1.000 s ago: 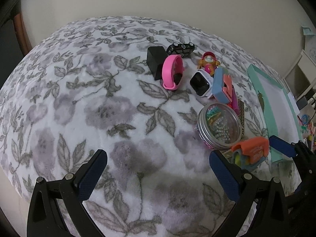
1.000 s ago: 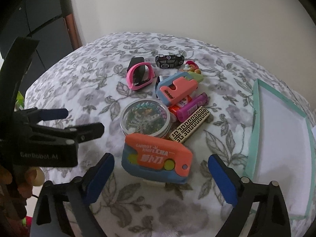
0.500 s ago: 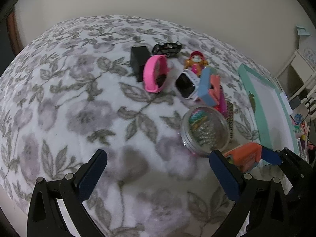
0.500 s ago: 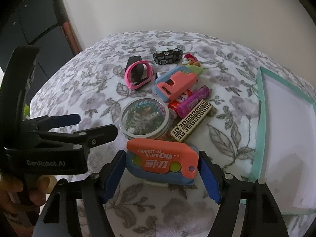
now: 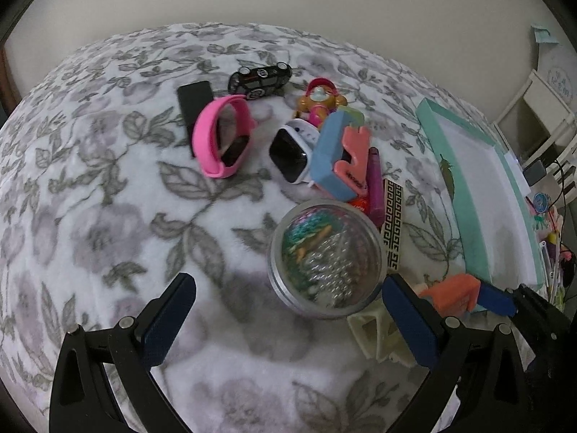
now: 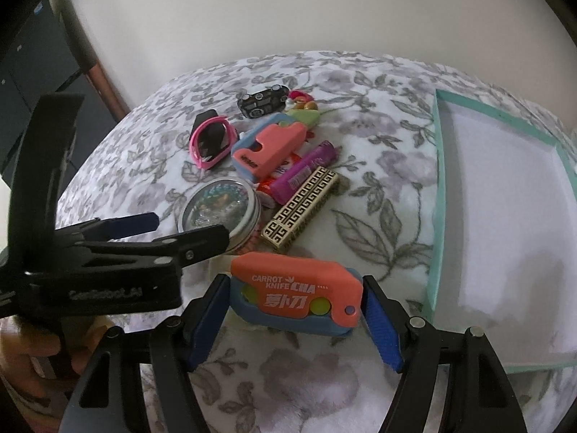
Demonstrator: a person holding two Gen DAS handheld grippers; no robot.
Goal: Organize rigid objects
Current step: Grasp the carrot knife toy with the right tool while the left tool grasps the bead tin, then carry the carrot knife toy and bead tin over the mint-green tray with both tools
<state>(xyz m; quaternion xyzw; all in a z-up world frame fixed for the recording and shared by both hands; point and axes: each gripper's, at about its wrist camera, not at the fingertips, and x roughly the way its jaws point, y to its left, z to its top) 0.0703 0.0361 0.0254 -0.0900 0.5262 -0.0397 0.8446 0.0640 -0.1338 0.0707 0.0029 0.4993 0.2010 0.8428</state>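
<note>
A floral blanket (image 5: pixel 108 216) covers the bed. Toward its far edge lie a black toy car (image 5: pixel 260 76), a pink band (image 5: pixel 223 136), a white smartwatch (image 5: pixel 293 149) and a small figurine (image 5: pixel 319 103). Nearer sit a round tin (image 5: pixel 326 258) and a patterned bar (image 6: pixel 301 209). A teal-rimmed tray (image 6: pixel 438 195) lies along the right edge.

Left wrist view looking forward and down over the bed (image 5: pixel 90 216), close to the tin (image 5: pixel 324 256), right wrist view from nearer the tray (image 6: pixel 438 195), both sharing tin (image 6: pixel 220 205), tray (image 5: pixel 436 133), toy pile
</note>
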